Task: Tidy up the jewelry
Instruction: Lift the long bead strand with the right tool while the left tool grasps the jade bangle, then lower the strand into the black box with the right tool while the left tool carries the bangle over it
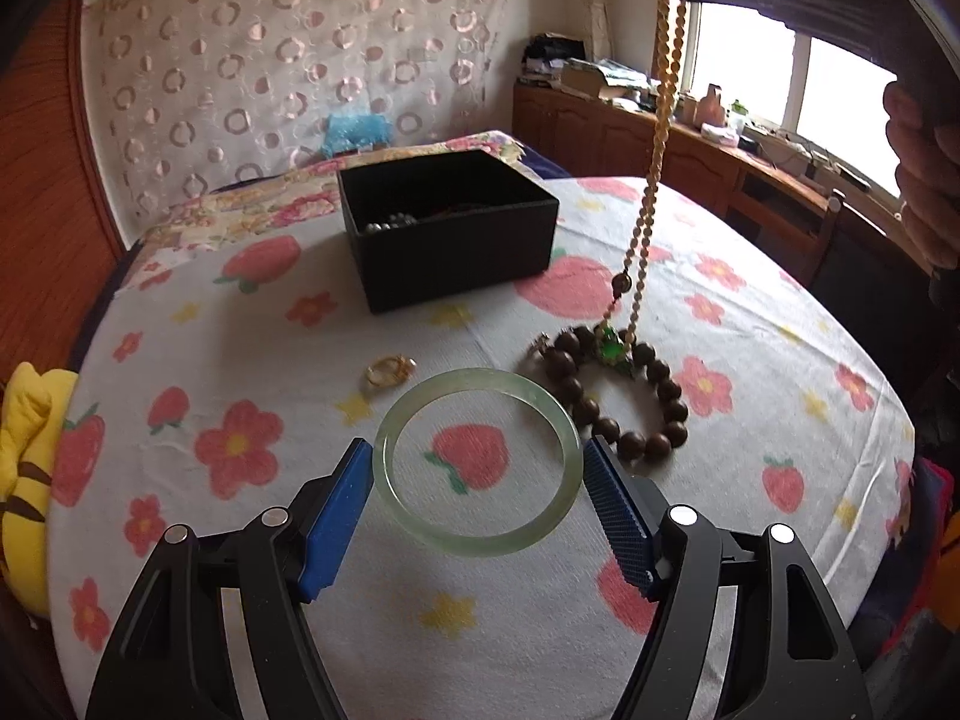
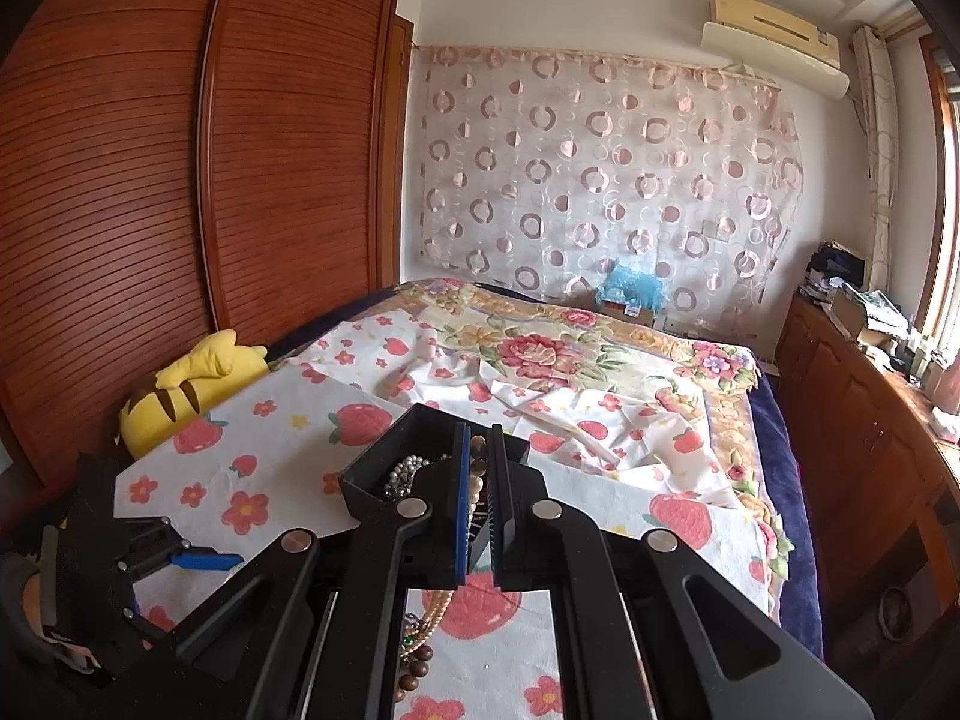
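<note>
A pale green jade bangle (image 1: 477, 461) lies flat on the strawberry-print cloth, between the blue pads of my open left gripper (image 1: 477, 468); the pads stand just outside its rim. A dark wooden bead bracelet (image 1: 624, 396) lies right of it and a gold ring (image 1: 390, 370) to the left. My right gripper (image 2: 478, 468) is shut on a cream bead necklace (image 2: 477, 480), lifted high; the strand (image 1: 651, 180) hangs down to a green pendant (image 1: 612, 351) over the bracelet. The black jewelry box (image 1: 450, 228) sits behind, with pearls inside (image 2: 405, 474).
The table (image 1: 750, 450) has a white cloth printed with strawberries and flowers. A yellow plush toy (image 1: 24, 480) lies at its left edge. A bed with a floral blanket (image 2: 570, 348) is behind, a wooden cabinet (image 1: 690, 156) by the window at right.
</note>
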{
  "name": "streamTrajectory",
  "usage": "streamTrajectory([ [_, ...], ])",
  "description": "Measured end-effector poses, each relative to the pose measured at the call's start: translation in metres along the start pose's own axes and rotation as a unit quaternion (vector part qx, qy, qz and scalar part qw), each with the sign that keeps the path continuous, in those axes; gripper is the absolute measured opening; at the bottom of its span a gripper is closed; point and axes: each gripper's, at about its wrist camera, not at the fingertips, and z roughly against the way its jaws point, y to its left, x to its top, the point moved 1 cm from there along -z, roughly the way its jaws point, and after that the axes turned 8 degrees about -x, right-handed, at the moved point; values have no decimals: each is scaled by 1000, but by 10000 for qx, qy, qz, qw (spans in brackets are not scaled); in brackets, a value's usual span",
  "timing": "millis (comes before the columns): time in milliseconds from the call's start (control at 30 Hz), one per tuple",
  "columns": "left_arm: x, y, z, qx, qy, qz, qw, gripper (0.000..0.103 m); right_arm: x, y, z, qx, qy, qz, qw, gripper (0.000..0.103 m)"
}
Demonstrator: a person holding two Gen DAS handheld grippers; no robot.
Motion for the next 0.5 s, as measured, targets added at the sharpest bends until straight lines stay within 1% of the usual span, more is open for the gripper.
streamTrajectory([
  [133, 7, 3, 8, 23, -150, 18, 9999, 69, 5, 4, -2, 0, -10, 15, 10000, 6],
  [367, 24, 6, 15, 65, -341, -34, 9994, 69, 37, 8, -4, 11, -167, 53, 9998, 6],
  [500, 35, 9, 17, 68, -452, -36, 9989, 69, 47, 12, -6, 1, -209, 101, 9997, 6],
])
